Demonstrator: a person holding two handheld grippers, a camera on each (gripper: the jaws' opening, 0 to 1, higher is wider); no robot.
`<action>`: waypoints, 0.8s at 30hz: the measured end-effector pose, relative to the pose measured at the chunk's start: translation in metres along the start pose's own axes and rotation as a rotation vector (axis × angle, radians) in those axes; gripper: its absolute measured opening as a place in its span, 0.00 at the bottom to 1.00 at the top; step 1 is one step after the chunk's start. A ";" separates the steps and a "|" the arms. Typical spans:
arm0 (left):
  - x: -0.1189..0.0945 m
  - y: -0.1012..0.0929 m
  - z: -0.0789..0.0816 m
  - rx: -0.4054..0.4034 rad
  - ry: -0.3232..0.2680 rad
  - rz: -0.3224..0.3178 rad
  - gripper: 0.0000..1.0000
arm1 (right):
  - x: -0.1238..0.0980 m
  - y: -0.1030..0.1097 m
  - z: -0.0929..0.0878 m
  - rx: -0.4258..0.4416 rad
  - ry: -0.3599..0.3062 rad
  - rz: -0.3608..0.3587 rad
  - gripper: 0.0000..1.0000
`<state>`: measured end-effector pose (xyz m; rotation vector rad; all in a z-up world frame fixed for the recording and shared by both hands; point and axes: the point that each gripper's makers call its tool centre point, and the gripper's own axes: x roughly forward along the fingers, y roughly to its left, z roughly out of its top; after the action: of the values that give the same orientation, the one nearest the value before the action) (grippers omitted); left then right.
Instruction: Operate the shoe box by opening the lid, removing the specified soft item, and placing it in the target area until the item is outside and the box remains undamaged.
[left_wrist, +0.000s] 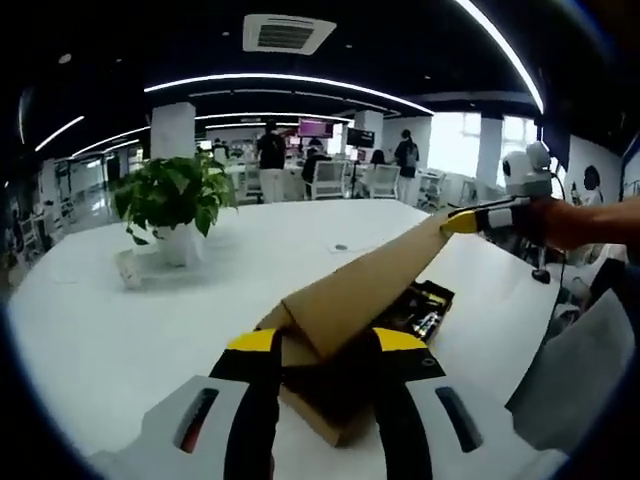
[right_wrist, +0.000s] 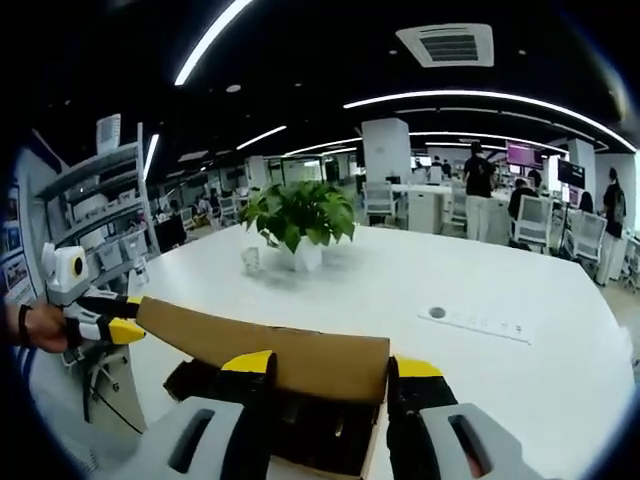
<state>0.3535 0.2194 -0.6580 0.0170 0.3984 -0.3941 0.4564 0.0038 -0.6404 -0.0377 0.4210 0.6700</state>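
A brown cardboard shoe box (left_wrist: 322, 425) lies on the white table (left_wrist: 120, 340), with its lid (left_wrist: 375, 275) lifted and slanting up to the right. My left gripper (left_wrist: 328, 342) straddles the lid's low end at the box corner, and the cardboard spans the gap between its yellow-tipped jaws. My right gripper (left_wrist: 462, 222) holds the lid's high far end. In the right gripper view the lid (right_wrist: 230, 340) runs from my right gripper (right_wrist: 332, 368) to my left gripper (right_wrist: 125, 331). Dark contents (left_wrist: 425, 305) with yellow bits show under the lid; the soft item cannot be made out.
A potted plant (left_wrist: 175, 200) in a white pot stands on the table's far left, with a small white card (left_wrist: 127, 268) beside it. A person's forearm (left_wrist: 590, 220) reaches in from the right. A paper strip (right_wrist: 475, 325) lies on the table. Shelves (right_wrist: 90, 210), chairs and people stand beyond.
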 end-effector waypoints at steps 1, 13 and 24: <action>0.001 0.002 0.002 0.020 0.000 0.009 0.33 | 0.002 -0.002 0.000 -0.002 -0.001 0.000 0.41; 0.009 0.028 0.022 0.125 -0.002 0.116 0.16 | 0.017 -0.005 0.030 -0.031 -0.037 0.007 0.40; 0.014 0.047 0.034 0.073 -0.006 0.186 0.06 | 0.018 -0.003 0.039 -0.123 -0.050 0.084 0.43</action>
<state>0.3952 0.2543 -0.6348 0.1229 0.3730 -0.2249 0.4851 0.0192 -0.6119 -0.1205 0.3344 0.7776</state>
